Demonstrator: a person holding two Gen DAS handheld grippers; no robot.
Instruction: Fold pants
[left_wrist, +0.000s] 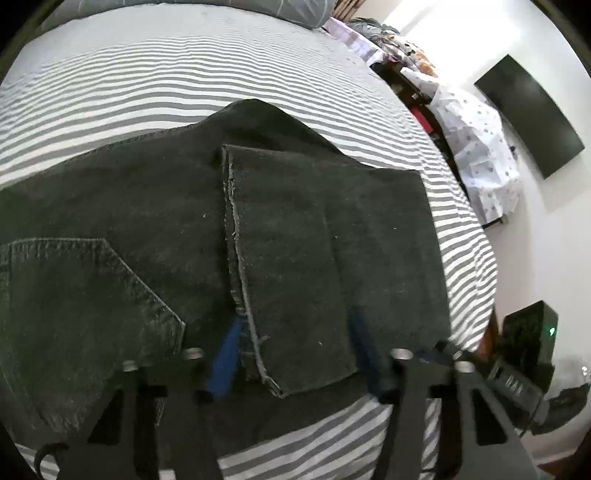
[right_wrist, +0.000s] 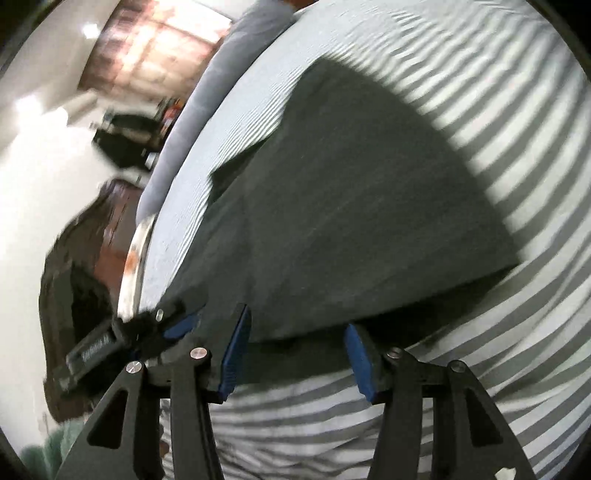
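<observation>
We are finding the dark pants (left_wrist: 295, 229) lying folded on the striped bed sheet (left_wrist: 184, 81), the hem flap uppermost and a back pocket (left_wrist: 85, 295) showing at the left. The left gripper (left_wrist: 295, 354) is straddling the near end of that flap, though we cannot tell whether its pads are pressing. The right gripper (right_wrist: 295, 354) is standing released, jaws apart, at the near edge of the pants (right_wrist: 351, 206), gripping nothing.
</observation>
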